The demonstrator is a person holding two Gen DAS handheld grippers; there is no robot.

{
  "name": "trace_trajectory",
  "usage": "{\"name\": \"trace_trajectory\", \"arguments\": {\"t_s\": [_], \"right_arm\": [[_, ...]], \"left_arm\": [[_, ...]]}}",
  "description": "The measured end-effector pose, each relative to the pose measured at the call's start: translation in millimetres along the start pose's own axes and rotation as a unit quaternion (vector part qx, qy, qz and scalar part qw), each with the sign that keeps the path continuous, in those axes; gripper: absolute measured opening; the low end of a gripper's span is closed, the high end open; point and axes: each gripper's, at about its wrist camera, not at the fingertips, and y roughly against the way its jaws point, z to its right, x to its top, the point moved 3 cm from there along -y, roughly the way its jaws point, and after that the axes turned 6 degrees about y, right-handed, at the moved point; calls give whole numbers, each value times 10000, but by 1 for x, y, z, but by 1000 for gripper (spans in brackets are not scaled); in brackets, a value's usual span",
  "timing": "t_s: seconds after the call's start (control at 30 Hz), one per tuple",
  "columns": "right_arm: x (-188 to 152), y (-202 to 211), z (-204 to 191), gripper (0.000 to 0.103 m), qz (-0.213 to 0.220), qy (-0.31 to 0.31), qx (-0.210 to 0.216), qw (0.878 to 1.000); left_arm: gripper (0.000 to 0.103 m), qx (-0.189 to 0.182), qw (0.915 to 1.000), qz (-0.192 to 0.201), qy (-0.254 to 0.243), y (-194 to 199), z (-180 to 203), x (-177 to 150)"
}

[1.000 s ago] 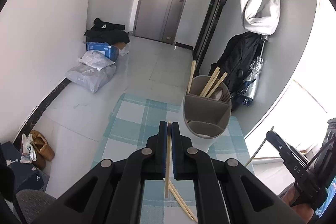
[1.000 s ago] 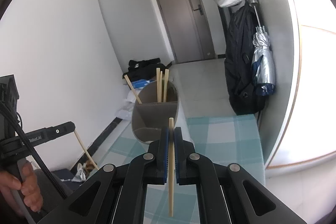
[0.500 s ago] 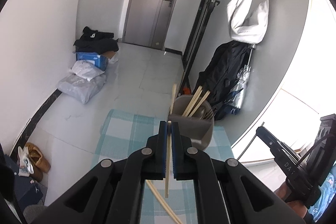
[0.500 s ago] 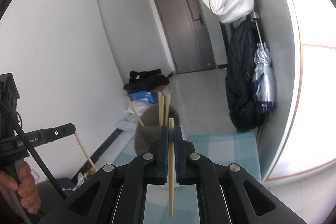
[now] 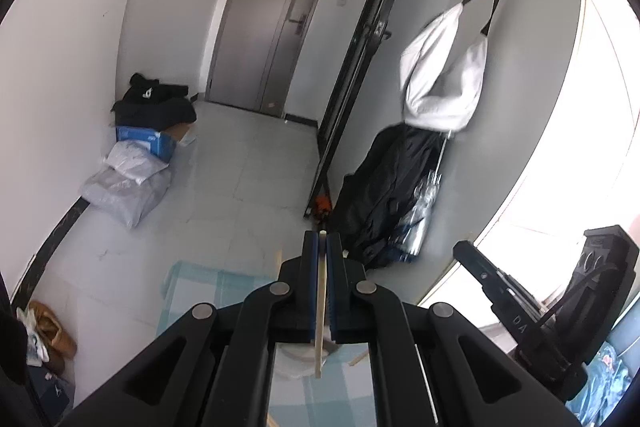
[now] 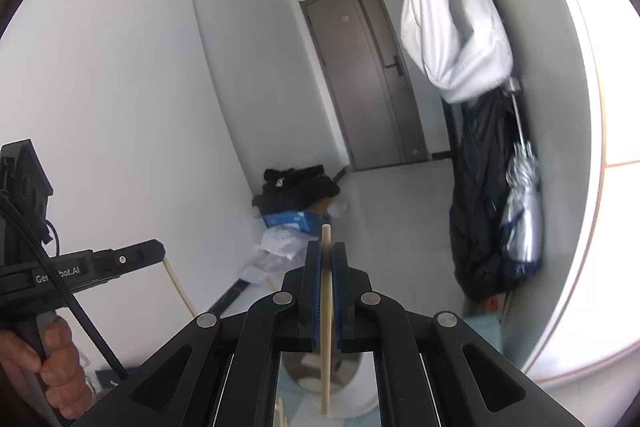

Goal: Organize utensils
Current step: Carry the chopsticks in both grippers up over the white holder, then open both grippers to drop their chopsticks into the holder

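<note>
My left gripper (image 5: 322,239) is shut on a wooden chopstick (image 5: 320,323) that hangs down between its blue pads. Below it, mostly hidden by the jaws, part of the grey utensil holder (image 5: 298,361) shows. My right gripper (image 6: 327,247) is shut on another wooden chopstick (image 6: 326,339), held upright above the holder's grey opening (image 6: 304,373). The left gripper (image 6: 158,251) with its chopstick also shows at the left of the right wrist view. The right gripper's finger (image 5: 480,267) shows at the right of the left wrist view.
The holder stands on a teal checked cloth (image 5: 200,283). Loose chopsticks (image 6: 280,411) lie on it below the jaws. Beyond the table are a grey door (image 5: 272,27), bags and a blue box (image 5: 144,143) on the floor, and hanging bags (image 5: 440,79) on the right wall.
Both grippers have risen and moved forward over the holder, each keeping its chopstick. The holder has dropped from mid-view to under the jaws.
</note>
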Motion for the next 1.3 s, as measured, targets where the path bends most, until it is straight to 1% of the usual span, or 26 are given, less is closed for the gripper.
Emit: {"name": "trace_trajectory", "arguments": {"t_s": [0.17,0.33,0.6,0.77,0.93,1.13,1.3], "right_arm": [[25,-9,0,4,126,80,49,9999],[46,-23,0,4,196,151,66,9997],[62,-47,8,4,247,151,-5,9996],[59,-66,17,4,172,134,-41,9998],[48,-82,24,4,-1,70,-27,10000],[31,-96,28,4,-206,-24,1,9998],[13,-104,27,4,-373,-50,34,9993]], "left_arm": [[1,-142,9998,105,26,-6,5,24],[1,-190,9997,125,53,-21,5,42],[1,-165,9998,30,-91,-49,4,56],[1,-91,9997,-101,-187,-69,-1,56],[1,6,9991,-215,-360,-83,-6,50],[1,115,9967,-372,-706,-95,-11,40],[1,122,9957,-596,-693,-107,-16,32]]}}
